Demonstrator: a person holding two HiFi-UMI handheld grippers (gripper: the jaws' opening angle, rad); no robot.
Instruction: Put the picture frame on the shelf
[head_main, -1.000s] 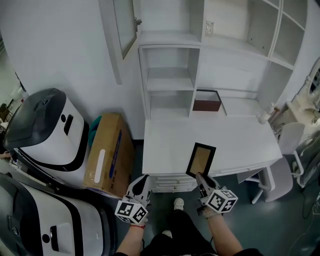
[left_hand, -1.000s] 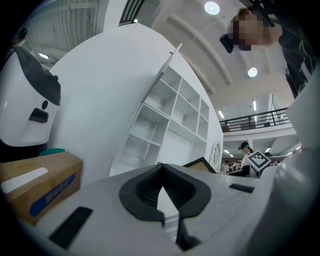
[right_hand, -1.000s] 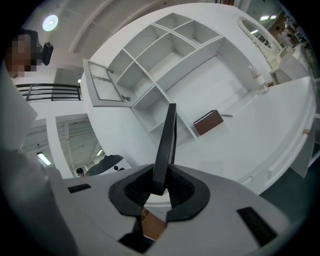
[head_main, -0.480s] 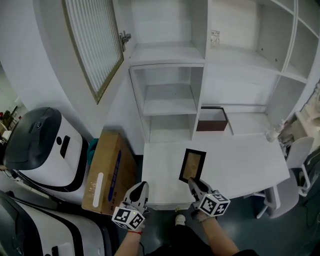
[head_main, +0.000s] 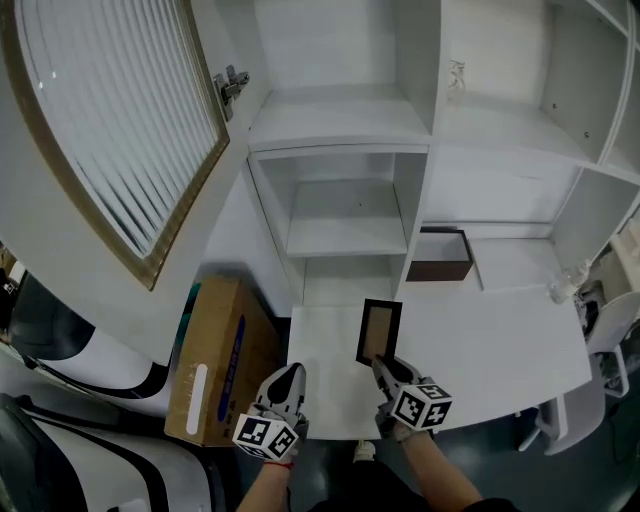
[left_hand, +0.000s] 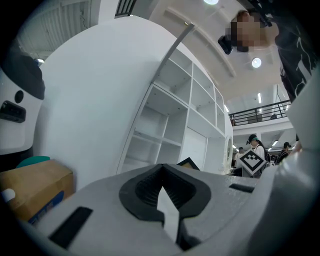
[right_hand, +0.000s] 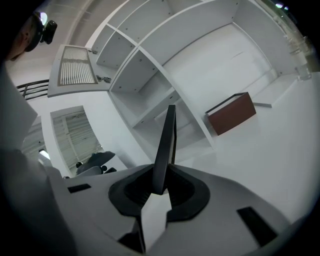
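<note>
The picture frame, black-rimmed with a tan middle, hangs above the white desk, just before the white shelf unit. My right gripper is shut on its near edge. In the right gripper view the frame stands edge-on between the jaws of my right gripper and points at the shelf's open compartments. My left gripper hovers at the desk's left front corner, jaws together and empty. In the left gripper view, a corner of the frame shows over my left gripper.
A brown box sits on the desk at the shelf's foot, right of the frame. An open slatted cabinet door juts out at upper left. A cardboard box and a white machine stand on the floor left of the desk.
Both grippers and the frame have moved forward over the desk toward the shelf unit, which now looms larger. The frame stays gripped.
</note>
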